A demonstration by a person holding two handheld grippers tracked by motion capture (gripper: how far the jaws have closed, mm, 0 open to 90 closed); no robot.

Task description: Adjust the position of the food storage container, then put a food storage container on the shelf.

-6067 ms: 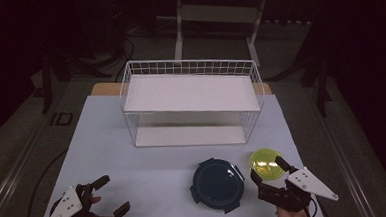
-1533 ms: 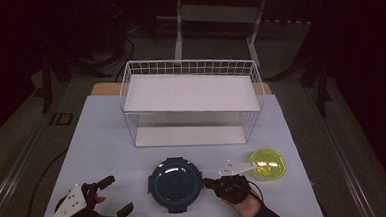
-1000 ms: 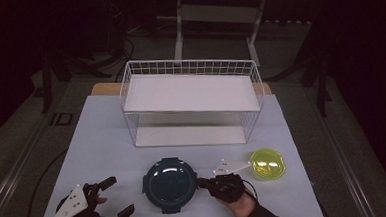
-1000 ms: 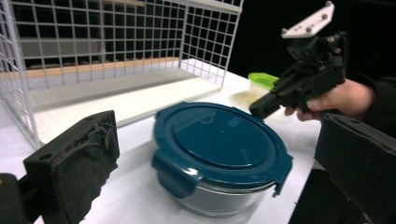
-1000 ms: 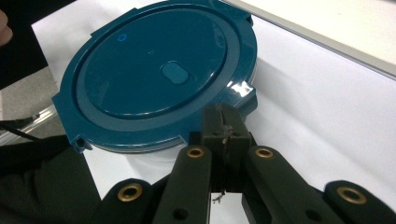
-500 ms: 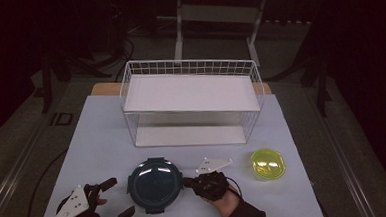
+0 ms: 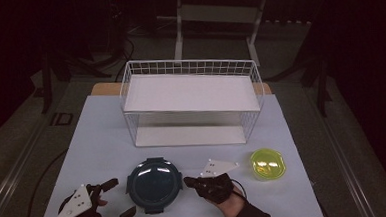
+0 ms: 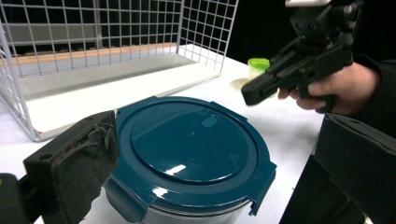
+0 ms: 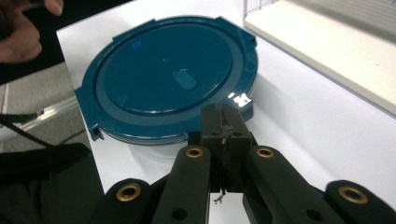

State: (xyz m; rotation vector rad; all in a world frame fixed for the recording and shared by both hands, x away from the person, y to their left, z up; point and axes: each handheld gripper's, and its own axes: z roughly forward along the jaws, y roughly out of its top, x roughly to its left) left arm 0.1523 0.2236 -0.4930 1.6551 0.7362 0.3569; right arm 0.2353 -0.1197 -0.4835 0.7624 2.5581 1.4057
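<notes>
Right gripper [image 7: 191,181], jaws pressed together, sits just right of the tub [image 7: 153,184], while left gripper [image 7: 116,196], jaws spread, waits at its left.

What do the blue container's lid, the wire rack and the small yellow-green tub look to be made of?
Blue container: its lid looks like glossy moulded plastic, with sharp highlights and clip tabs at the rim; the base under it seems clear, plastic or glass.
Wire rack: white-coated metal wire, judging by the thin welded grid.
Yellow-green tub: translucent plastic, probably; it glows through.
</notes>
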